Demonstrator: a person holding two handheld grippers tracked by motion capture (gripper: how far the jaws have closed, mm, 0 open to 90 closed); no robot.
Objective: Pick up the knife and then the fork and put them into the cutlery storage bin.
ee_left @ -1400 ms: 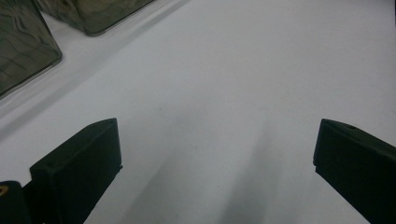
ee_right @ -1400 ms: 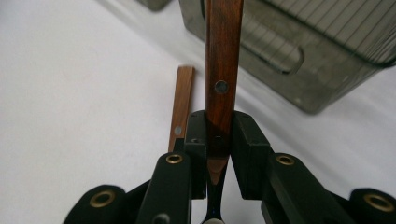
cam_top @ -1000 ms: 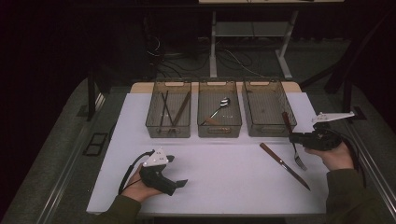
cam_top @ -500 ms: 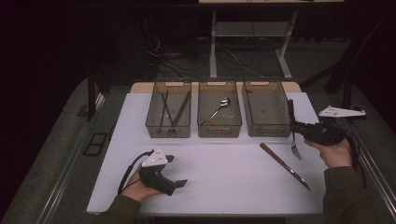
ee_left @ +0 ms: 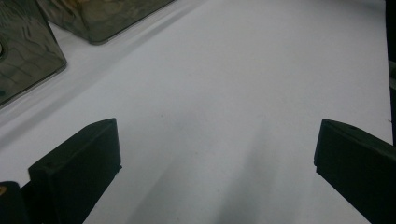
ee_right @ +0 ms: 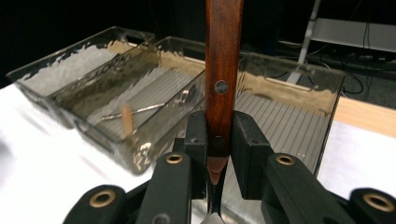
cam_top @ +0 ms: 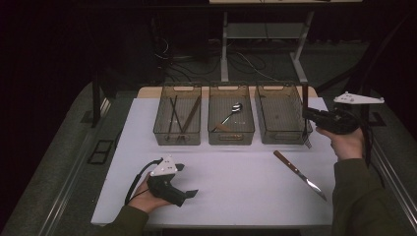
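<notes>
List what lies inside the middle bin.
The middle bin holds a spoon, bowl toward the far end, and a short wooden-looking piece near its handle. The tinted front wall blurs anything low against it.

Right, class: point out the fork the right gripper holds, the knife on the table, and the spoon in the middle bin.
fork [ee_right: 223, 70], right gripper view, wooden handle above the jaws
knife [cam_top: 297, 174], high view, where handle meets blade
spoon [cam_top: 237, 106], high view, its bowl
</notes>
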